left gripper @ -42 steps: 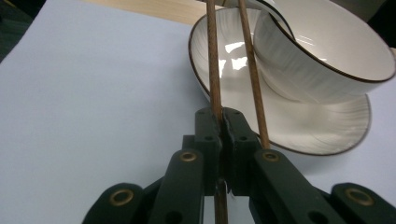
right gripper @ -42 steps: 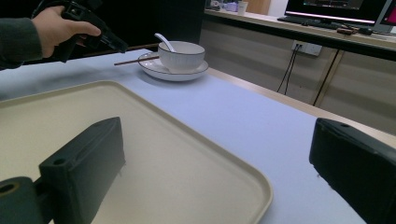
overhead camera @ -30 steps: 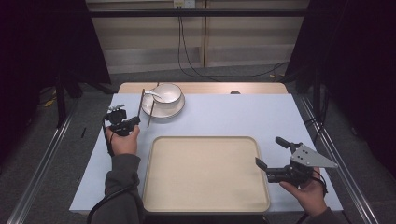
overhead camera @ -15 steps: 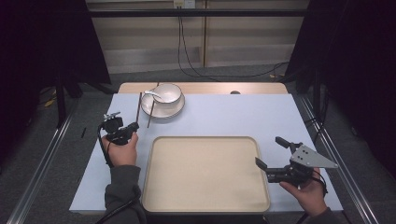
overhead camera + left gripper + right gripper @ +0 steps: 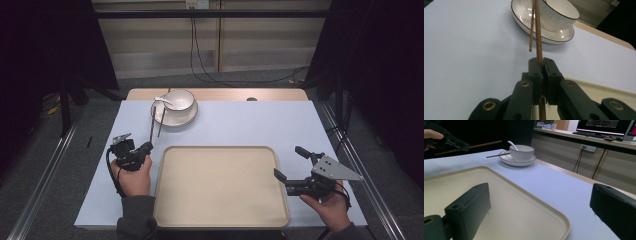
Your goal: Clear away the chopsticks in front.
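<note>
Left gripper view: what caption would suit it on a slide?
Left gripper clamps one chopstick; the second chopstick leans on the plate.

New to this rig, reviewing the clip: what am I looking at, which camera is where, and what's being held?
No robot here: a person holds hand tongs in each hand. The high view looks down on the table from above the person; the other two cameras ride on the tongs and look along their black jaws. On the blue table lie a beige tray and a plate carrying a bowl with a spoon. The left tongs are shut on one chopstick; the second chopstick rests on the plate's rim. The right tongs hang open beside the tray, holding nothing.
</note>
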`<state>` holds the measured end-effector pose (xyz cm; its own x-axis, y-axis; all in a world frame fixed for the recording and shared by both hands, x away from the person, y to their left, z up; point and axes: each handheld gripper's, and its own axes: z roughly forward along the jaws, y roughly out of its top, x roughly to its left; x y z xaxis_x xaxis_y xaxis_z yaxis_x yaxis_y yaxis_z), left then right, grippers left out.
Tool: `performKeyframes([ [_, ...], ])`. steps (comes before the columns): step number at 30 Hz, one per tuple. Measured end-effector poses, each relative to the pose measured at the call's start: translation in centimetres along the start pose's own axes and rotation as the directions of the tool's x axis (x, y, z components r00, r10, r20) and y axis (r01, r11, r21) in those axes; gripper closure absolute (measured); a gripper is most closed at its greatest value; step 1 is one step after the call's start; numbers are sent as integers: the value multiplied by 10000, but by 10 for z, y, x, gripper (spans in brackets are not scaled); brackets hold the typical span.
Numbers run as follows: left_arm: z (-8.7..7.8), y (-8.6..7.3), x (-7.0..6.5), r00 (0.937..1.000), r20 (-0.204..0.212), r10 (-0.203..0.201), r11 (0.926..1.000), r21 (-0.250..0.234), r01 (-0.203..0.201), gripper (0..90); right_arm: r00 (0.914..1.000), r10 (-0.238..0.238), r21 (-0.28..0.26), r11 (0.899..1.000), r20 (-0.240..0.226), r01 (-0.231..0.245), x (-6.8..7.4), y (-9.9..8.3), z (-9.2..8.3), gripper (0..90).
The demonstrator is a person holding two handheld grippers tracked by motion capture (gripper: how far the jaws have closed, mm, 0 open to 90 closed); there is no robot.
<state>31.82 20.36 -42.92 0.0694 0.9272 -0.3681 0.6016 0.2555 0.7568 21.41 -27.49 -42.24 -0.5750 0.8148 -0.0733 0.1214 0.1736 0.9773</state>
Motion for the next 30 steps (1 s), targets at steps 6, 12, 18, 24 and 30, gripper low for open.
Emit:
performKeyframes([
  [6,-11,-10,-6,9997,221,46,10000,-18,-46,857,10000,-2,-4,10000,-11,2,0,0,0,27],
  [12,-20,-25,-13,9986,515,121,9999,43,-123,856,10000,-11,8,10000,-13,11,0,0,0,27],
  [18,-28,-42,-18,9973,727,110,9997,196,-124,857,10000,33,-137,9999,-49,-34,0,0,-1,27],
  [24,-36,-54,-24,9957,880,303,9992,227,-324,856,9999,171,-150,9997,-26,-171,-1,1,-1,27],
  [30,-41,-68,-29,9938,1064,329,9974,601,-394,856,9998,177,-184,9997,31,-177,-1,1,-2,28],
])
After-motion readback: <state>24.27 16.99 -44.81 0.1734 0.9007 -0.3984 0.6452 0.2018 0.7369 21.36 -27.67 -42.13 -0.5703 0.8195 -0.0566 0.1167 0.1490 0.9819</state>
